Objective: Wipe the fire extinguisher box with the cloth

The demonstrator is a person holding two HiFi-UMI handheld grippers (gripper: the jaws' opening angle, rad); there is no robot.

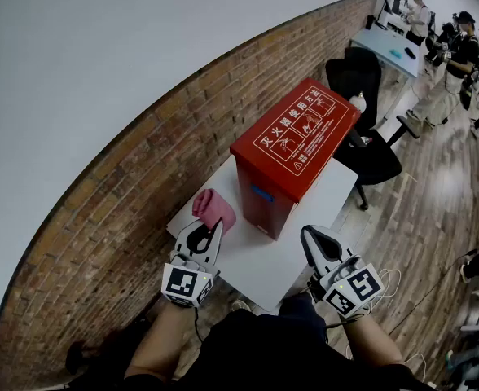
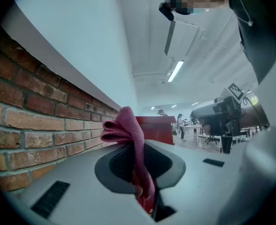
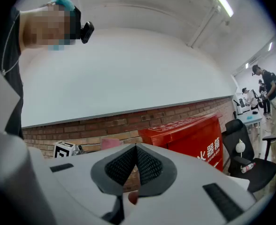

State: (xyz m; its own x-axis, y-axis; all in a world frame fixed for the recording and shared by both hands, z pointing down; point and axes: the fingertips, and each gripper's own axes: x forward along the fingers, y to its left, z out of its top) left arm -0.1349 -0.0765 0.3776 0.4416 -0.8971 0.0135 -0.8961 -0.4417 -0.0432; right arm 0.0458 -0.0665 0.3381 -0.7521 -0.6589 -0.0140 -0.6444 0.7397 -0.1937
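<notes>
The left gripper (image 1: 200, 236) pinches the cloth (image 1: 213, 207) by one fold, the rest bunched ahead of its jaws. Dragged across the box (image 1: 292, 149) just ahead and to its right, the cloth may slip free, and the right gripper (image 1: 314, 239), jaws together on nothing, steadies nothing. Under both lies a white table (image 1: 260, 261), with a brick wall (image 1: 101, 210) left of them and a chair (image 1: 355, 76) beyond the box.

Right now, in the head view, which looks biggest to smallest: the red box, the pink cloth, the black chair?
1. red box
2. black chair, though it is farther away and partly hidden behind the box
3. pink cloth, clamped in the left gripper
</notes>
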